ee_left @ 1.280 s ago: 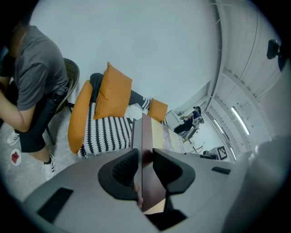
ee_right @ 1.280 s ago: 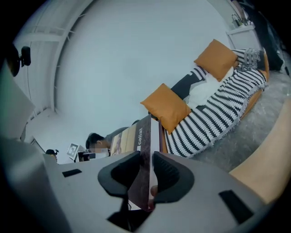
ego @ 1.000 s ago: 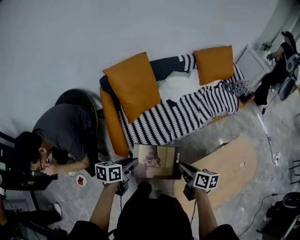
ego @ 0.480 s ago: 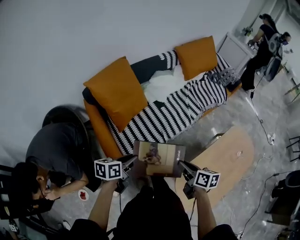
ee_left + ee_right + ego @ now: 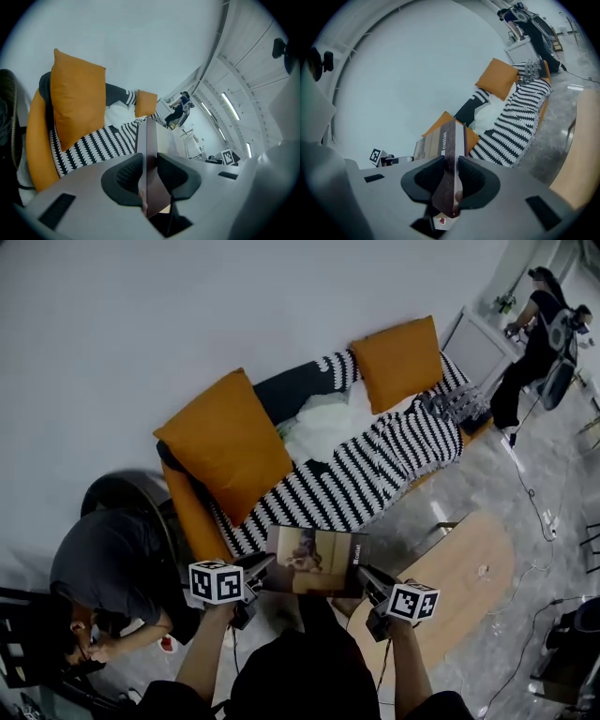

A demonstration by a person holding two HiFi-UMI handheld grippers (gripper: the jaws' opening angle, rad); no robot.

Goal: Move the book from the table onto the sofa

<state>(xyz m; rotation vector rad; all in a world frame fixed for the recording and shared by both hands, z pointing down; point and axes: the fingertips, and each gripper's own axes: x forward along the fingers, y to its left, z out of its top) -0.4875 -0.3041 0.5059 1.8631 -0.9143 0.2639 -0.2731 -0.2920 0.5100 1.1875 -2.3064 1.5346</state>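
Note:
The book [image 5: 315, 562] hangs in the air between both grippers, cover up, just in front of the orange sofa [image 5: 190, 512]. My left gripper [image 5: 262, 569] is shut on its left edge, my right gripper [image 5: 364, 575] on its right edge. In the left gripper view the book [image 5: 149, 154] runs edge-on between the pads of the left gripper [image 5: 150, 176]. The right gripper view shows the spine of the book [image 5: 449, 159] clamped in the right gripper [image 5: 451, 180]. A black-and-white striped throw [image 5: 361, 474] covers the sofa seat.
Two orange cushions [image 5: 225, 442] [image 5: 398, 360] lean on the sofa back, with a white cloth [image 5: 319, 427] between them. The wooden table [image 5: 459, 577] lies at right. A seated person [image 5: 112, 568] is at left by the sofa arm; another person [image 5: 534, 329] stands at far right.
I have moved with the book away from the table and nearer the sofa; the sofa has shifted in view. Both grippers keep the same hold.

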